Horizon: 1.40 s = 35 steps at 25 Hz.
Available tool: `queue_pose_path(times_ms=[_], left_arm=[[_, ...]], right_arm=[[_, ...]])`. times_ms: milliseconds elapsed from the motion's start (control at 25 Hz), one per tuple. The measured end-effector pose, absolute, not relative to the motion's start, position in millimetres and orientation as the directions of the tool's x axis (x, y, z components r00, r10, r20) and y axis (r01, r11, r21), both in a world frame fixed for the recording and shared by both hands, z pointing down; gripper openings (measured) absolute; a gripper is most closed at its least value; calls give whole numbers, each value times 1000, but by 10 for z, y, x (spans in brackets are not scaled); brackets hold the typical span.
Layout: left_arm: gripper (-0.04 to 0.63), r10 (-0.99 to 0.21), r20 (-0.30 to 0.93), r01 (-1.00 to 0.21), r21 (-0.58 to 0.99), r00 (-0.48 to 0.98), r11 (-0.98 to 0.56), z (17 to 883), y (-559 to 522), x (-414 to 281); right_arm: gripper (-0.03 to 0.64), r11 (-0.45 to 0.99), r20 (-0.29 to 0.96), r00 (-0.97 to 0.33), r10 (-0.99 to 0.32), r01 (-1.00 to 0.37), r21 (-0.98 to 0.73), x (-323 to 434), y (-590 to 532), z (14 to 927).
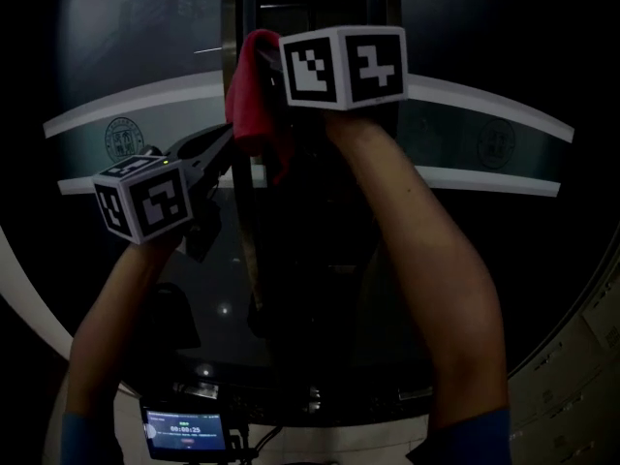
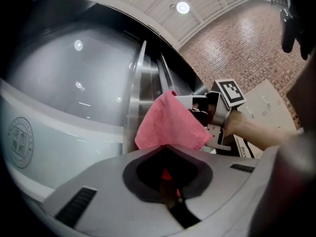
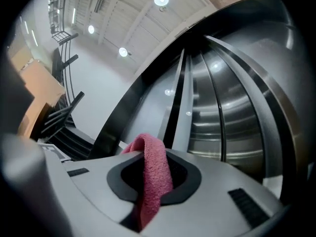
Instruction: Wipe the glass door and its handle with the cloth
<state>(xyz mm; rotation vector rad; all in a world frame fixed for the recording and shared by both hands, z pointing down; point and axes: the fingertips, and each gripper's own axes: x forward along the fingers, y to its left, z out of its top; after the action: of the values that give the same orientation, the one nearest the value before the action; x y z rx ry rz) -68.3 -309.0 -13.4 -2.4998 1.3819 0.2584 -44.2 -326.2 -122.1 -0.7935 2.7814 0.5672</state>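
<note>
A red cloth (image 1: 254, 105) hangs in front of the dark glass door (image 1: 136, 56), beside its vertical metal handle (image 1: 231, 27). My right gripper (image 1: 273, 74), up high under its marker cube, is shut on the cloth (image 3: 155, 174), which folds over between the jaws. My left gripper (image 1: 225, 143) reaches up from the lower left to the cloth's lower edge. In the left gripper view its jaws (image 2: 168, 151) stand shut with a red bit of the cloth (image 2: 170, 125) pinched between them. The handle (image 2: 136, 98) and curved glass (image 2: 64, 83) lie just behind. The handle (image 3: 178, 117) rises ahead of the right gripper.
A white band with a round emblem (image 1: 124, 139) crosses the glass. A small device with a lit screen (image 1: 184, 434) sits low by my body. A brick wall (image 2: 247, 48) and pale lockers (image 2: 269, 100) stand to the right. Railings (image 3: 61, 58) are off to the left.
</note>
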Motion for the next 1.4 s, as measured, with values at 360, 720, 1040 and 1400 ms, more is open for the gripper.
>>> queue_pose_path(times_ms=[360,720,1040,1400], left_arm=[[8,-839,-304,-892,-123,451,-435,-436,-3072,-1427],[8,-850,-291,-898,-175,439,-404,-151,-3068,-1532],[9,-853,-266,-881,-292,449,-373,569,-2962,-1393],[9,-883,-209,-893,-269,421,-362,1696,-2935,-1511]], right_arm=[[34,733,-324,-806,-495,-588,342,-1071,-3305,-1919],[34,719,-283,-792,-541,-611,333,-1057,-3450,-1335],[34,701,-249,-761,-599,-649,295,-1034,-3460,-40],[34,722,-179,-735,-654,-677,143,-1087,-3543,1697]])
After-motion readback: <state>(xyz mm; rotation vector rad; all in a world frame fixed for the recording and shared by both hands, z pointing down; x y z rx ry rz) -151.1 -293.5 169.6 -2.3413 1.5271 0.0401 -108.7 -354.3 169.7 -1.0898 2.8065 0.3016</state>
